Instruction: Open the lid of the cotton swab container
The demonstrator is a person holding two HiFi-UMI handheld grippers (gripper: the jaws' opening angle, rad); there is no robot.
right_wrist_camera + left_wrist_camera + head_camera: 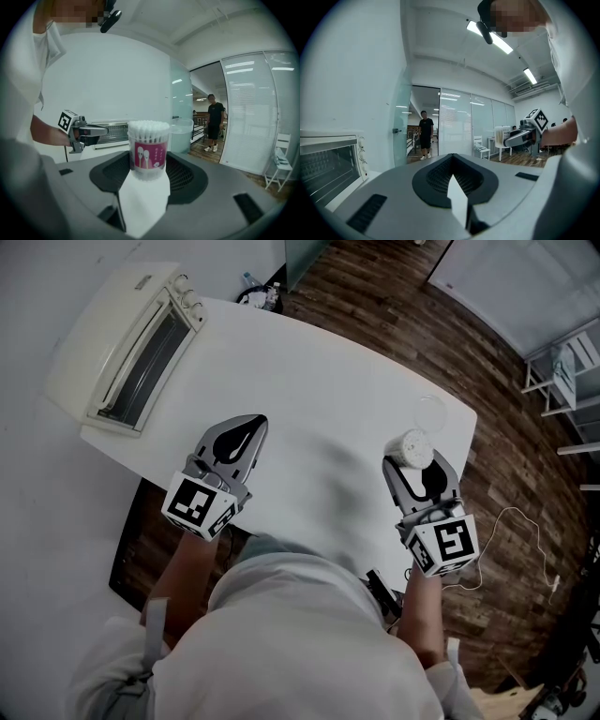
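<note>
The cotton swab container stands upright near the table's right end, its top uncovered so the white swab heads show. In the right gripper view, the container wears a pink label. My right gripper has its jaws on either side of the container's base and is shut on it. The clear lid lies on the table just beyond the container. Far to the left, my left gripper hovers over the table, shut and empty.
A cream toaster oven sits on the white table's far left corner. Small items lie at the far edge. Wooden floor lies to the right. A person stands in a doorway beyond the glass partition.
</note>
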